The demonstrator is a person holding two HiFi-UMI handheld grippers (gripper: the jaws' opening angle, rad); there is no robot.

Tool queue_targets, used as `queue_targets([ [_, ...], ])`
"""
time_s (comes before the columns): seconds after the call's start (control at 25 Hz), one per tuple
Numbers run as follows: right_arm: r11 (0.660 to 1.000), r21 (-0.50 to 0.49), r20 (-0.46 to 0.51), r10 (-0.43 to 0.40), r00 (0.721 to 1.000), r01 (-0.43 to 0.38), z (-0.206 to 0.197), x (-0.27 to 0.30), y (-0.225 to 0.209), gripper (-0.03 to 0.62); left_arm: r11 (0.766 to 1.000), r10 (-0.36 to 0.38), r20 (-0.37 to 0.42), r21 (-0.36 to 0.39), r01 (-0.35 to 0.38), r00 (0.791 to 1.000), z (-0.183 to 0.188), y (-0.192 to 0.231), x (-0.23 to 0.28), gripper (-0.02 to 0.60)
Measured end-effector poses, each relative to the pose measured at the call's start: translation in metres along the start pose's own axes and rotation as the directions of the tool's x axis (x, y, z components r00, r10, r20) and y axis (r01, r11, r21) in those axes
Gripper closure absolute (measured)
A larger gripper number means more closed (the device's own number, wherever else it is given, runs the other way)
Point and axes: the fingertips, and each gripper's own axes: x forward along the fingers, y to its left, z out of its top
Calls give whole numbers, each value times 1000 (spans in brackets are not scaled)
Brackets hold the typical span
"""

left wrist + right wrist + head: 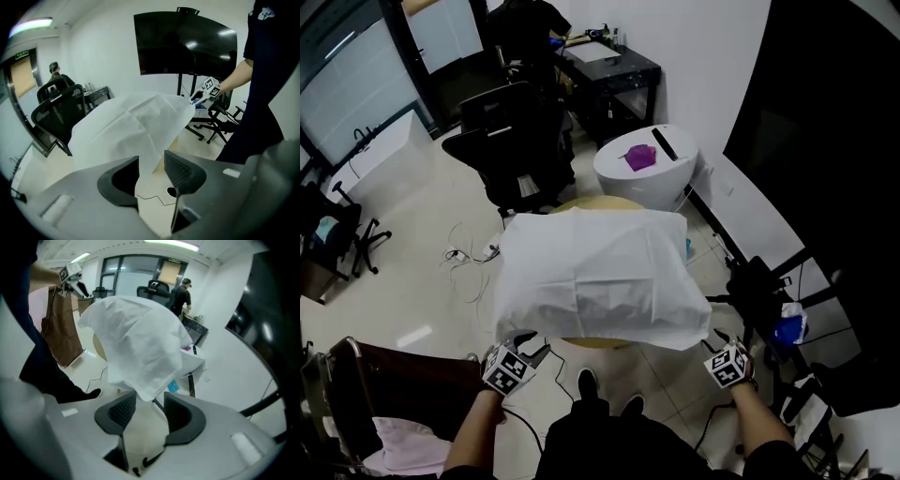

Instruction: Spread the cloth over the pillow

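Black office chair [514, 141] beyond the cloth [600, 277]

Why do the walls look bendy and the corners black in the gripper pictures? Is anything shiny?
Left gripper view: a wide lens curves everything and darkens the corners; glare shines on the black screen. Right gripper view: same bending, and the near fingers look slightly blurry. Head view: straighter, with the white cloth very bright.

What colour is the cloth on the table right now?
The cloth is plain white with faint fold creases; the head view shows it best.
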Motion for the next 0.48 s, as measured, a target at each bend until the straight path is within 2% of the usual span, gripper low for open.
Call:
queue_targets([
  [0.16,993,86,48,-85,995,80,31,-35,-18,390,998,41,59,-44,-39,997,-9,40,-31,389],
  [0.24,984,130,113,-138,984,123,59,-63,-28,390,997,51,85,-58,-46,995,-13,58,-44,388],
  [0.36,972,190,263,-187,947,139,118,-106,-34,391,997,65,128,-54,-59,990,-11,78,-58,388],
  [0.48,964,248,405,-197,893,100,180,-136,-26,404,996,79,158,-46,-72,984,-4,91,-68,388],
])
